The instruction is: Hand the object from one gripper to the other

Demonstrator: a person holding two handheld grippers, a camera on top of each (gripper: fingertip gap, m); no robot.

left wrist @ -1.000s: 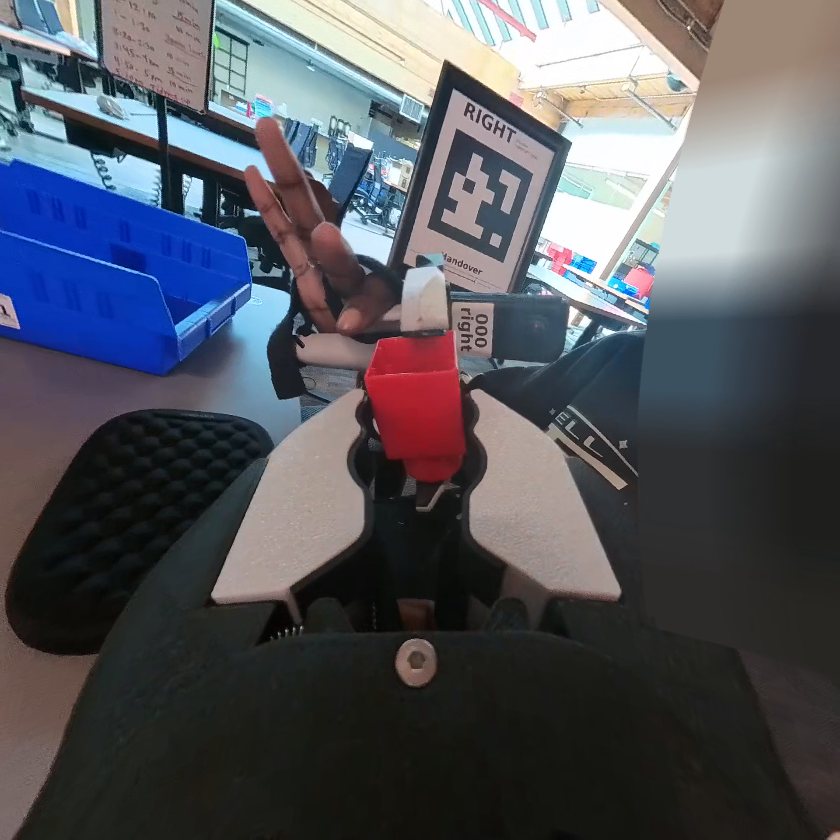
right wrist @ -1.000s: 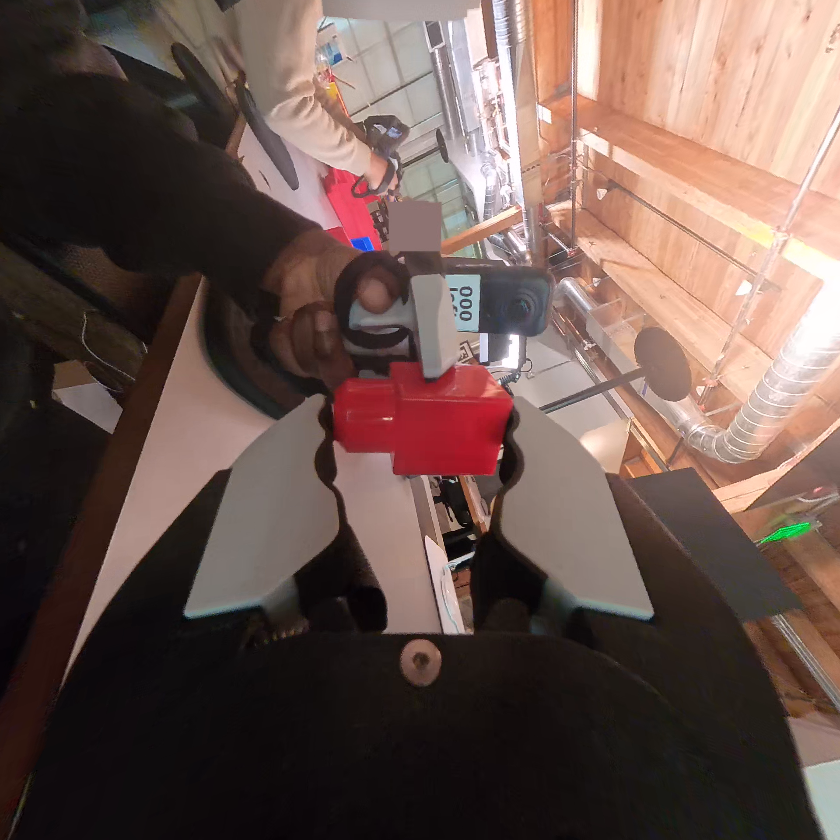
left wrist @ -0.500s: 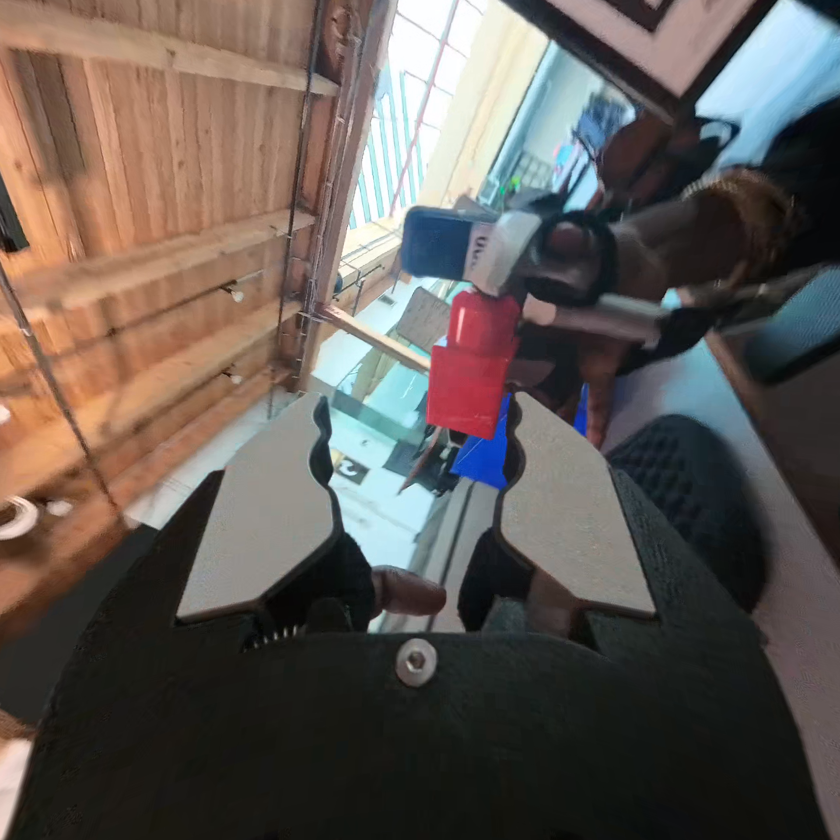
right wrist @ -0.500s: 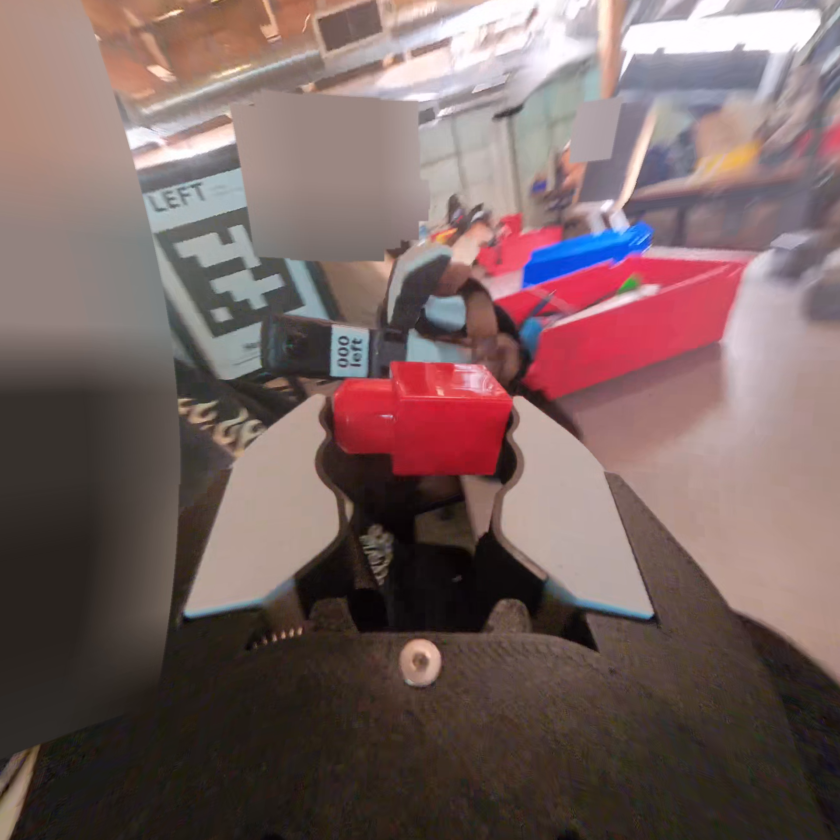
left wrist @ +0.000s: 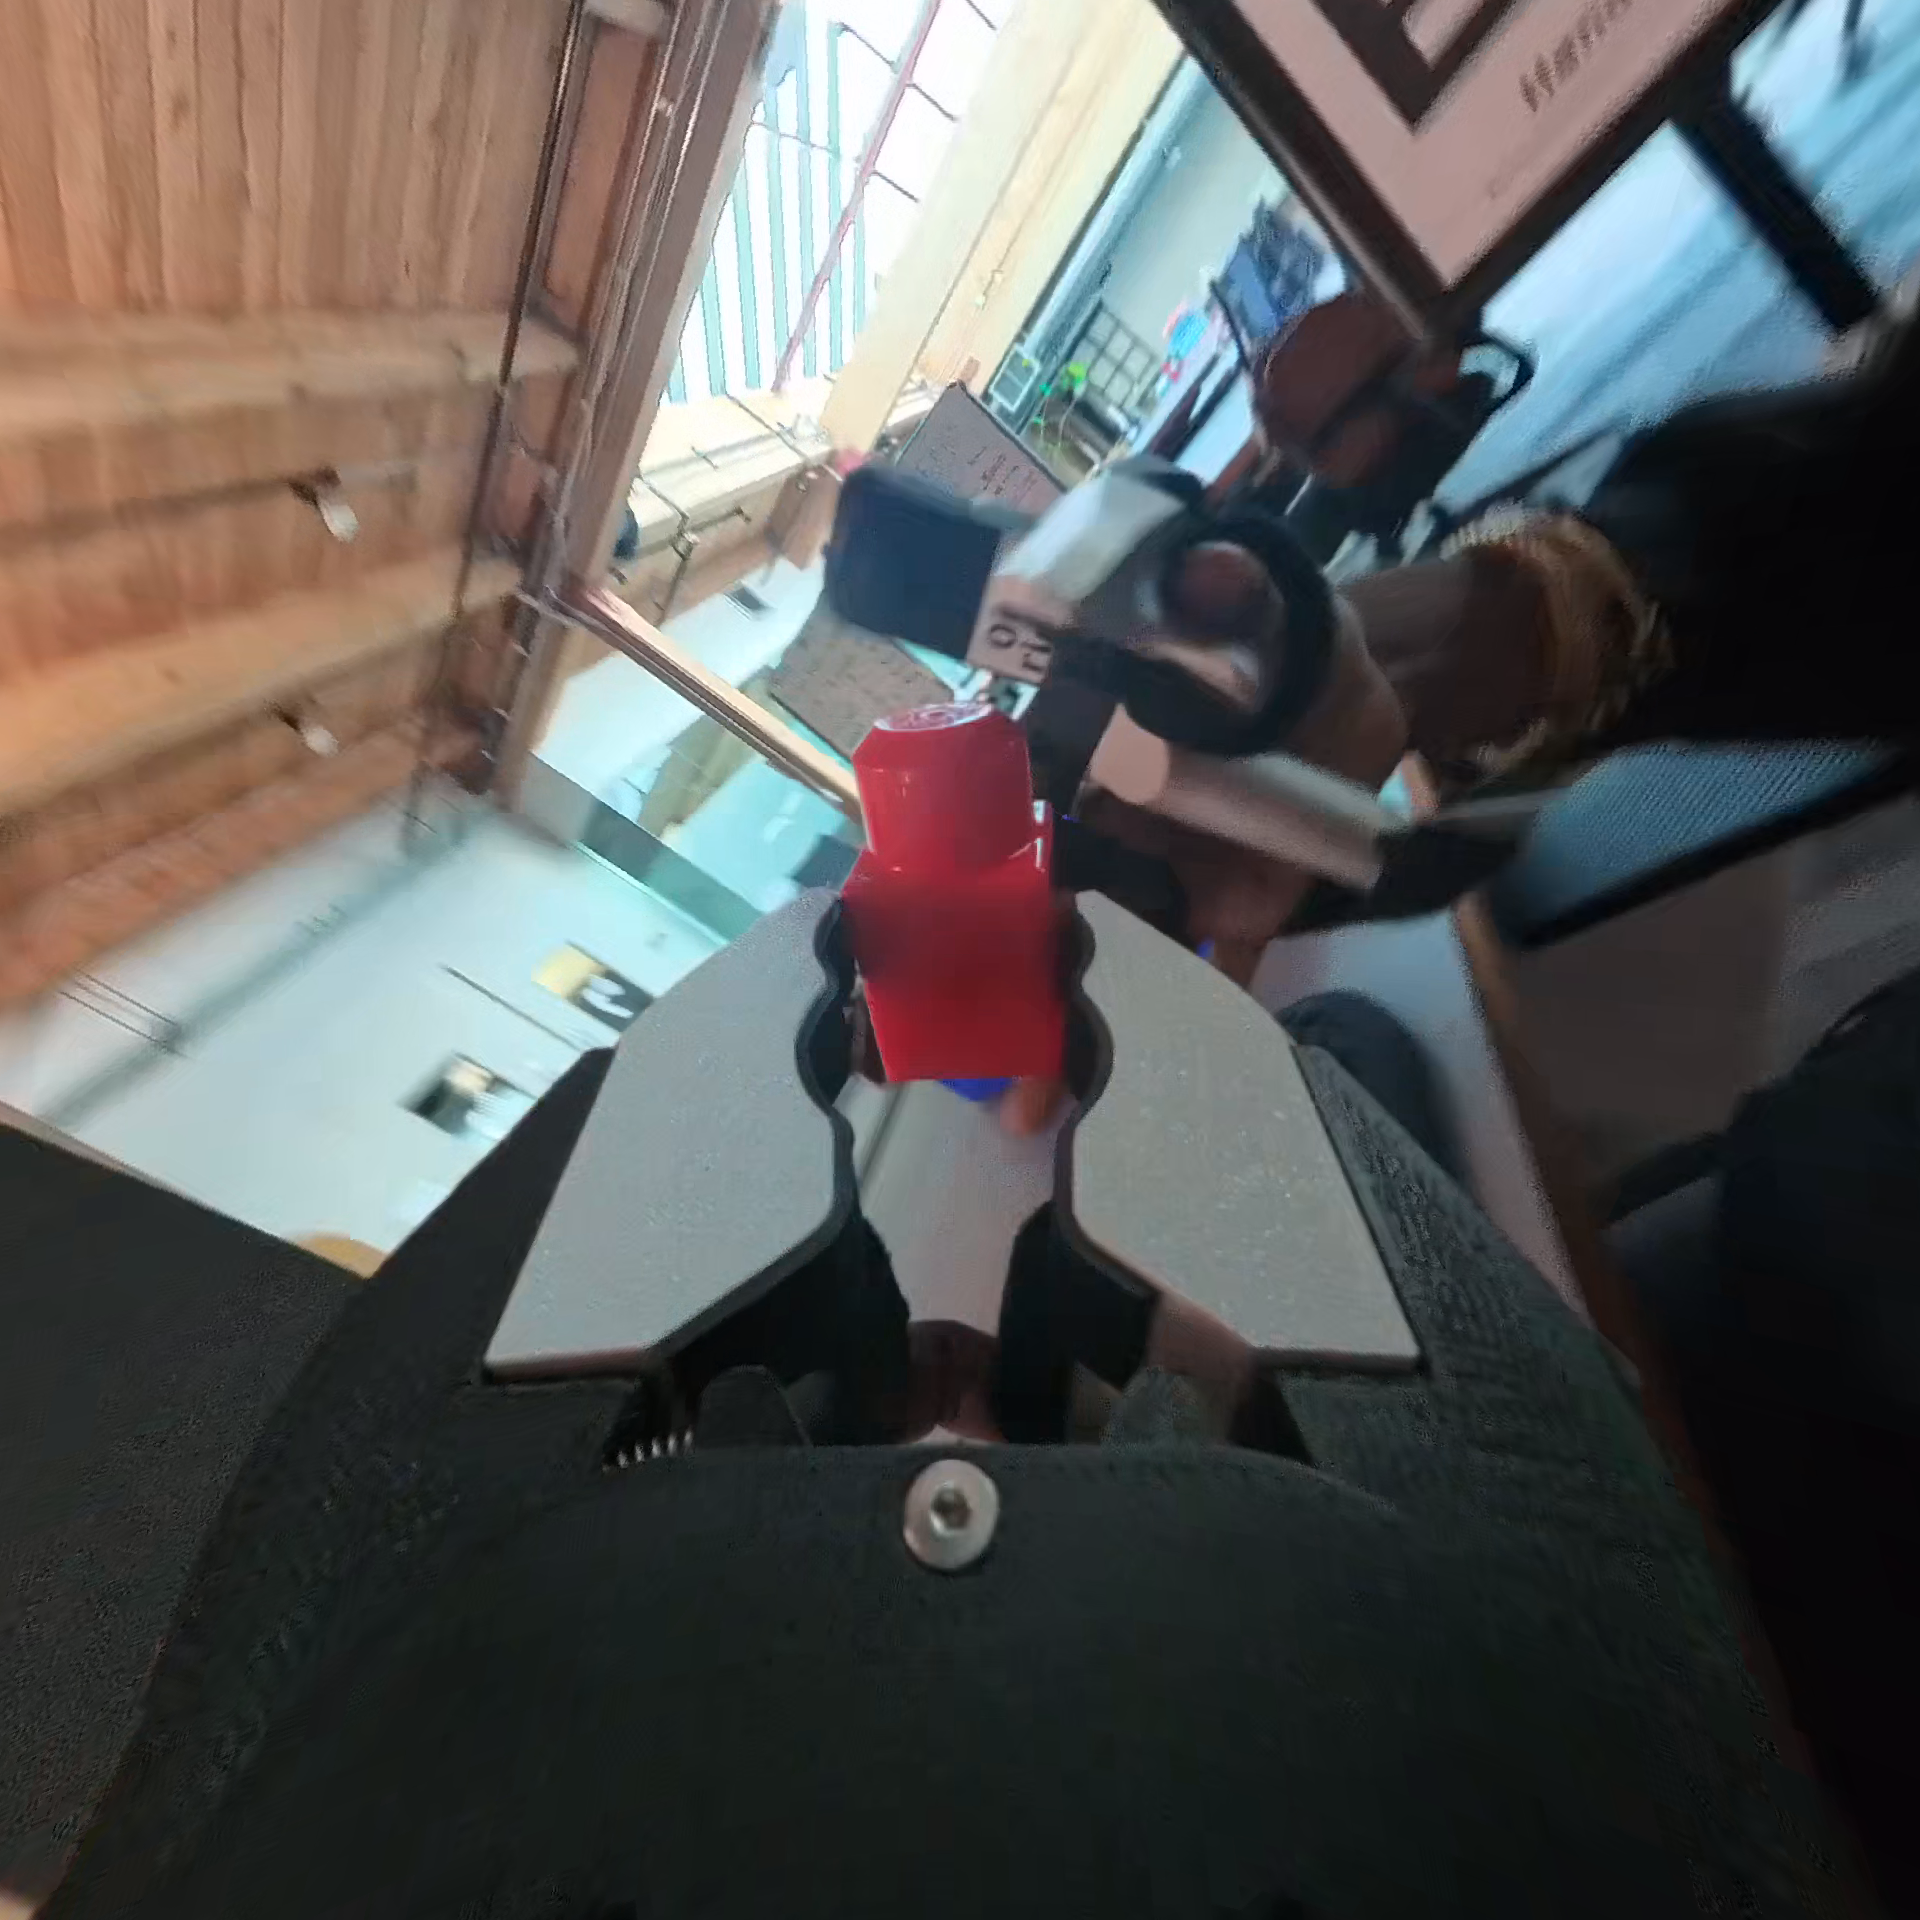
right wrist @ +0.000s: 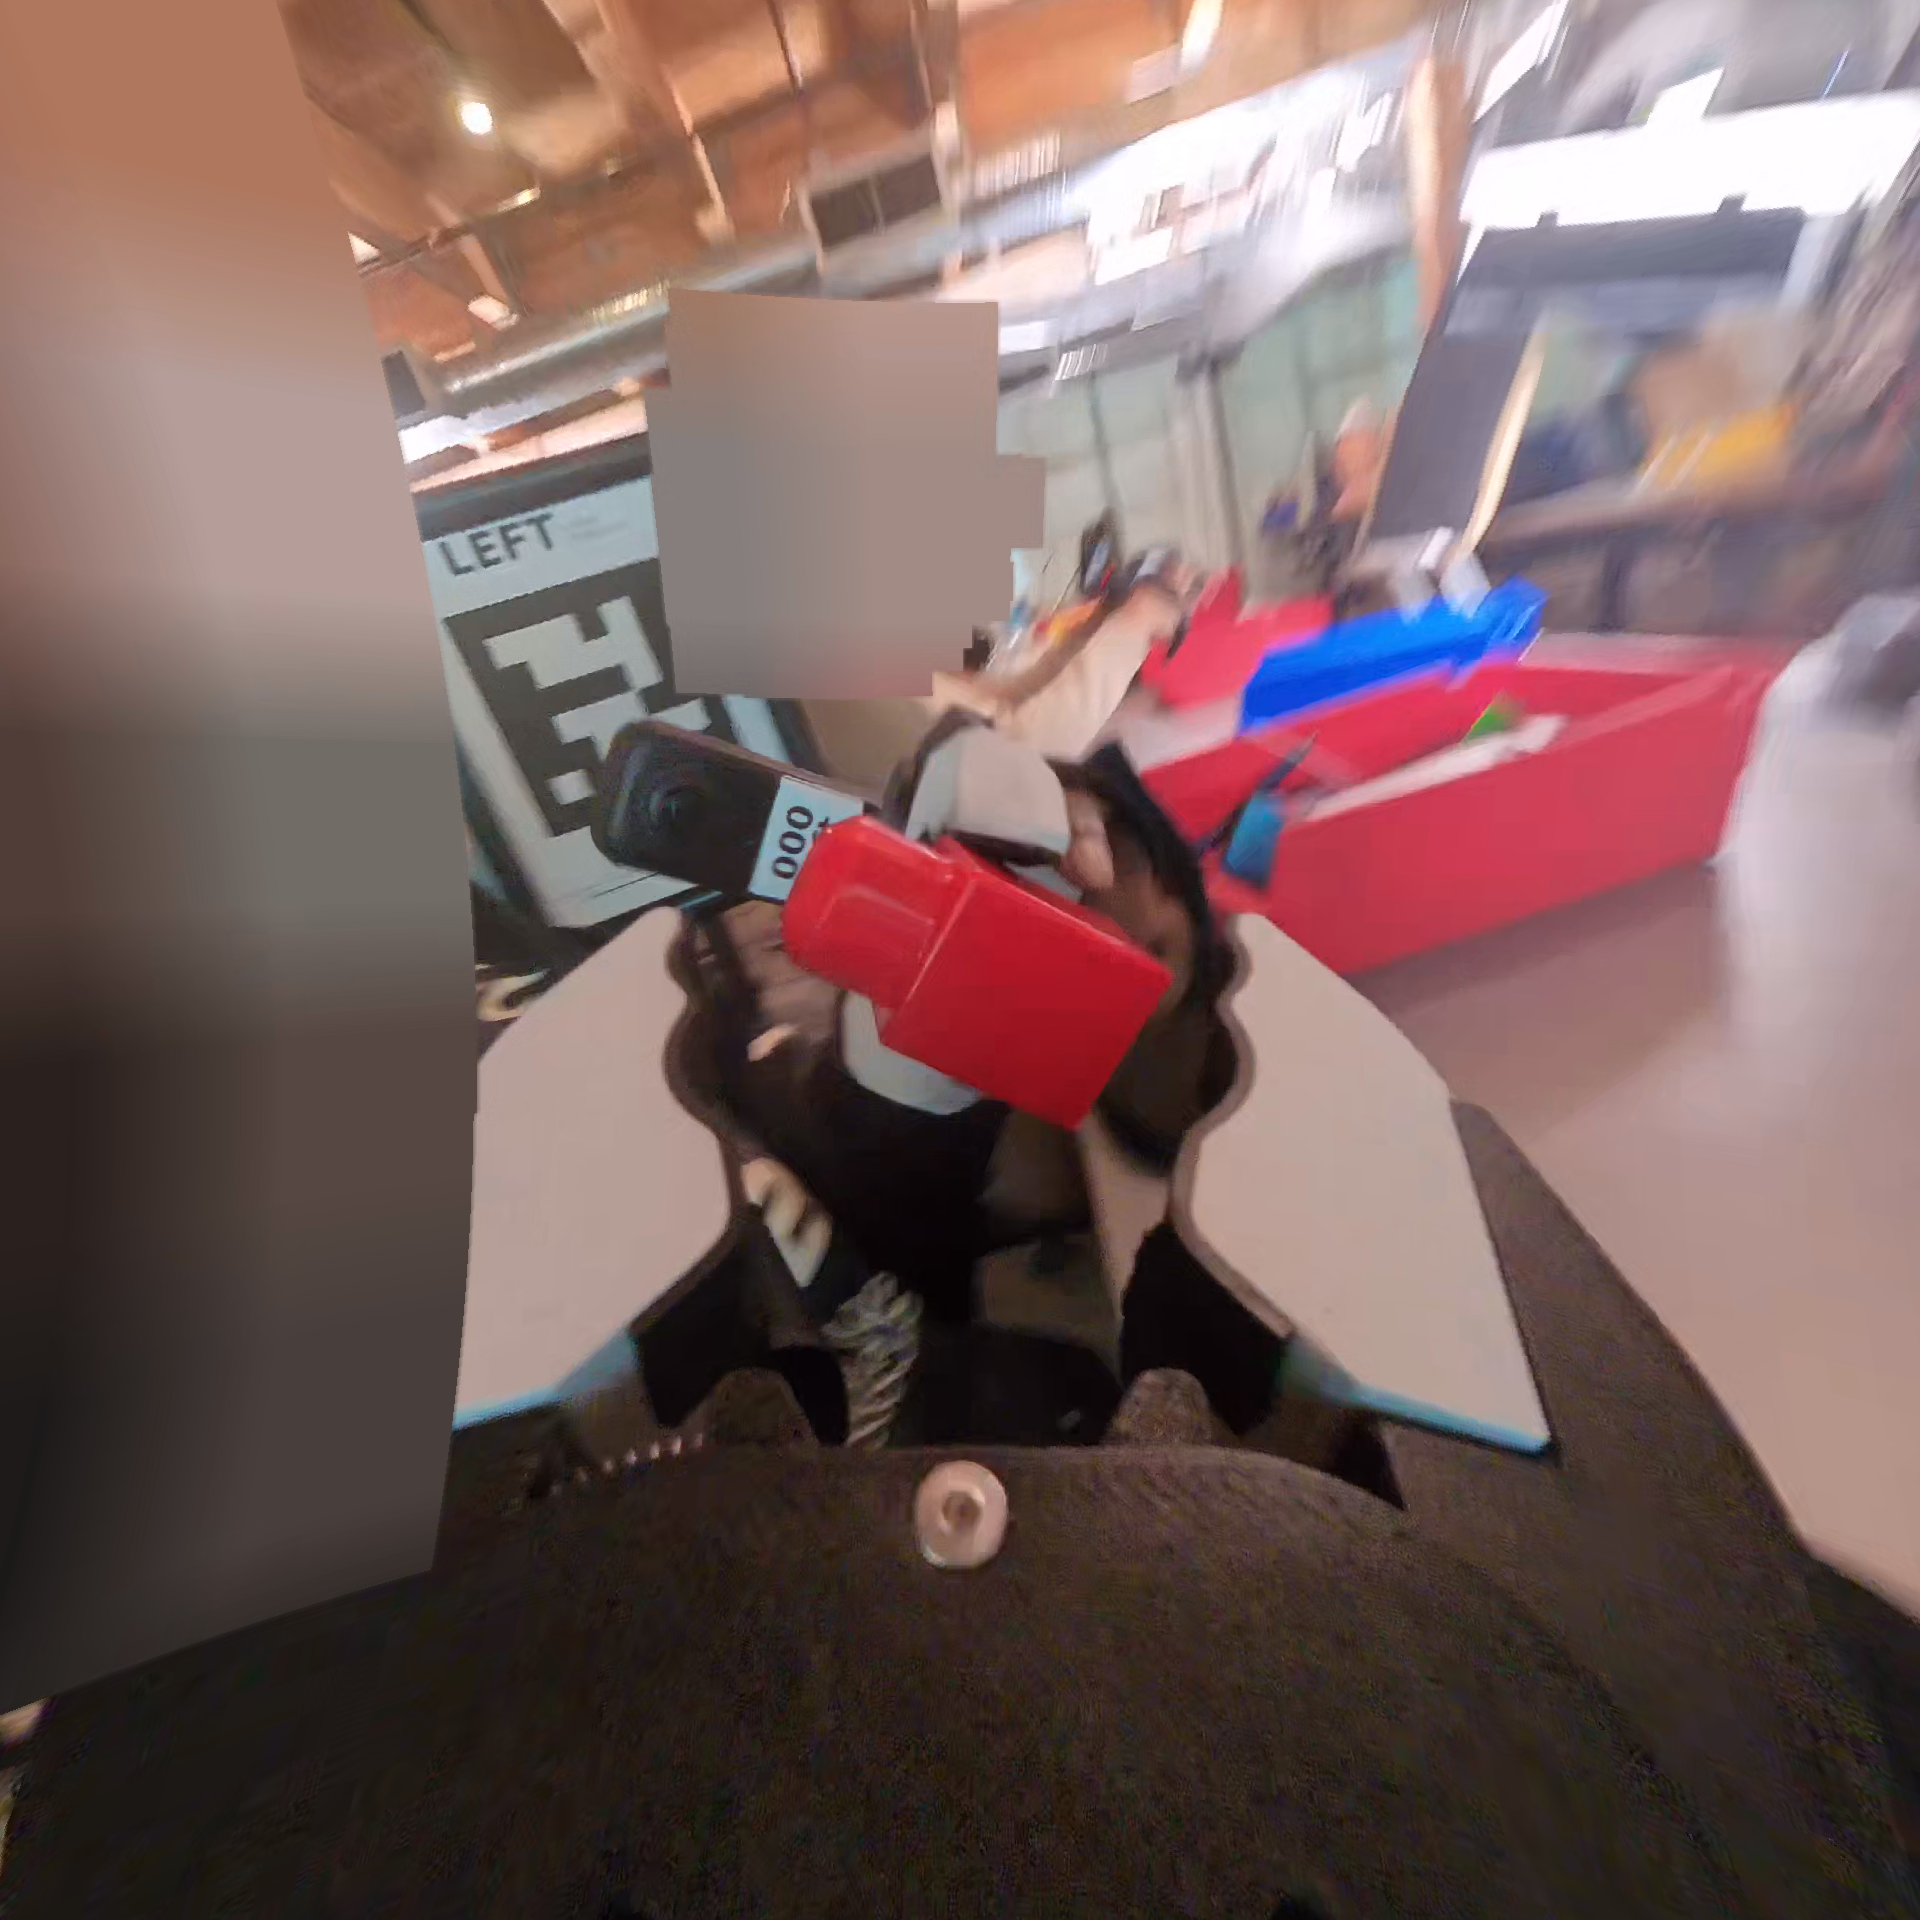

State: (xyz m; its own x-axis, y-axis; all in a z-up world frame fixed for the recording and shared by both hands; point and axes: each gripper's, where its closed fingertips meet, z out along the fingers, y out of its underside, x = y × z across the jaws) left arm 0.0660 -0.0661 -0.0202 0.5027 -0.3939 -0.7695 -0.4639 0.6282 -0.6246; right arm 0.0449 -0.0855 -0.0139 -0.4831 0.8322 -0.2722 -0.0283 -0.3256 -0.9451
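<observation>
A red block with a narrower cap (left wrist: 951, 987) sits clamped between the grey fingers of my left gripper (left wrist: 954, 935), cap pointing away. In the right wrist view the same red block (right wrist: 977, 977) hangs tilted between the jaws of my right gripper (right wrist: 956, 935), which stand wide open and clear of it on both sides. The left gripper's grey fingers (right wrist: 997, 810) hold it there from behind. A finger of the right gripper (left wrist: 1091, 530) and the hand holding it show farther off in the left wrist view, apart from the block.
A red bin (right wrist: 1455, 831) and a blue bin (right wrist: 1382, 644) stand on the table (right wrist: 1662, 1091) to the right. A framed black-and-white marker board (right wrist: 540, 665) stands behind on the left. Both views are motion-blurred.
Half a second ago my right gripper was shut on the red block and my left jaws were open. Now the left is shut on it and the right has opened.
</observation>
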